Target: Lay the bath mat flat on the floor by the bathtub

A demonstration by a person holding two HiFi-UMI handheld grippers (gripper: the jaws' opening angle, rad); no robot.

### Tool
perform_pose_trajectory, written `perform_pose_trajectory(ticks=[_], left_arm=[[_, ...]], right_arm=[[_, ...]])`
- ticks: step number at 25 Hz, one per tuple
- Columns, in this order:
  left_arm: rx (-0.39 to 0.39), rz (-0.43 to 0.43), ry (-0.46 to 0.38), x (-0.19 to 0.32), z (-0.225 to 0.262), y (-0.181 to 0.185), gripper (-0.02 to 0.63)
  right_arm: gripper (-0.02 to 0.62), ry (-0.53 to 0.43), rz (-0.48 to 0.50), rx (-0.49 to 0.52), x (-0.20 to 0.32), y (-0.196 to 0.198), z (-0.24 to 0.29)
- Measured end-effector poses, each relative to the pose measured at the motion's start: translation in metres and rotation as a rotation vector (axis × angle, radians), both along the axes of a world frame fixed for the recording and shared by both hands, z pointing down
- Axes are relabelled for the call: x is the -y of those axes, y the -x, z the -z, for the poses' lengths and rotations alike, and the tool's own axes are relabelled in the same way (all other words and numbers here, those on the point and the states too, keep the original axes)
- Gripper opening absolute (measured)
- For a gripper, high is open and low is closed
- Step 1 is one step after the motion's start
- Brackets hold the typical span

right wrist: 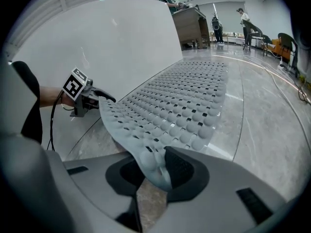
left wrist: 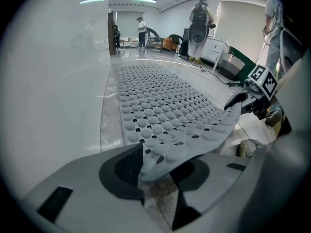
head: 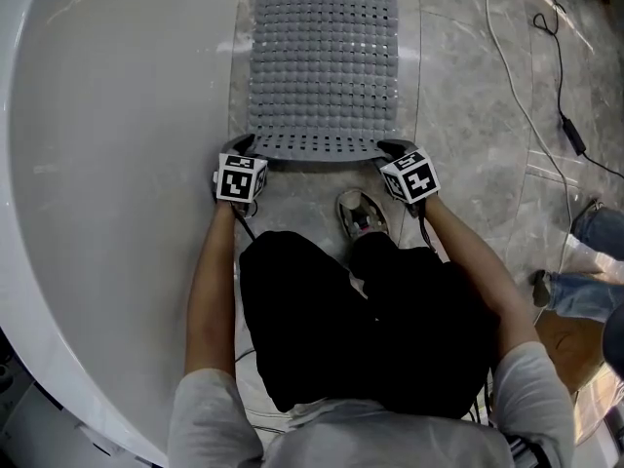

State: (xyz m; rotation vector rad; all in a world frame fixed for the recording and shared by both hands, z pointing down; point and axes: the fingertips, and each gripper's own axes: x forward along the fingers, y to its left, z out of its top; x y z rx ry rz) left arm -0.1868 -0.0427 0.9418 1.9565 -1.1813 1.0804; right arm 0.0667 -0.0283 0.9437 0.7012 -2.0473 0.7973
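- Grey rubber mat [head: 322,57] lies stretched along the floor [head: 468,86], just beside the tub [head: 117,164], with its far part down flat on the tiles.
- Only the near edge is up. Your left hand-held gripper [head: 242,144] is clamped on the near left corner and your right hand-held gripper [head: 390,146] on the near right one, so that edge curls clear of the floor.
- Pinching both corners keeps the mat square to the tub wall and pulled smooth, as I read it. What's left is lowering this edge and letting go.
- Your shoe [head: 361,213] sits just behind the raised edge, between the two grippers. Mind the mat doesn't land on it.
- Cable [head: 531,115] trails over the floor to the right, well apart from the mat. Another person's leg [head: 585,295] shows at the right edge, also out of the way.
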Motion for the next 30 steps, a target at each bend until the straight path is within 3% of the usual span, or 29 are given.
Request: perform_pose_trajectory(ticks=[3,5,6,9,18,24,30], left_arm=[[-0.028,0.017,0.005,-0.004,-0.003,0.001,0.178],[-0.047,0.029,0.005,-0.008,-0.006,0.0,0.327],[-0.046,0.024,0.003,-0.012,-0.009,-0.001,0.351],[-0.02,-0.01,0.005,-0.022,-0.017,-0.003,0.351],[-0.075,0.041,-0.004,-0.026,-0.01,-0.007,0.351],[-0.079,0.066,-0.011,-0.033,-0.01,-0.007,0.351],[-0.068,0.069,-0.014,-0.042,-0.01,-0.008,0.351]], right_arm=[[0.109,-0.01,-0.001,0.049,-0.002,0.003,0.004],[0.138,-0.012,-0.003,0.083,-0.004,0.003,0.007],[0.149,-0.014,0.0,0.094,-0.005,0.003,0.008],[0.172,-0.031,0.022,0.096,-0.007,0.005,0.01],[0.24,-0.03,0.011,0.14,-0.01,0.003,0.018],[0.328,-0.045,0.1,0.085,-0.028,0.005,0.015],[0.336,-0.009,0.071,0.085,-0.041,-0.006,0.006]])
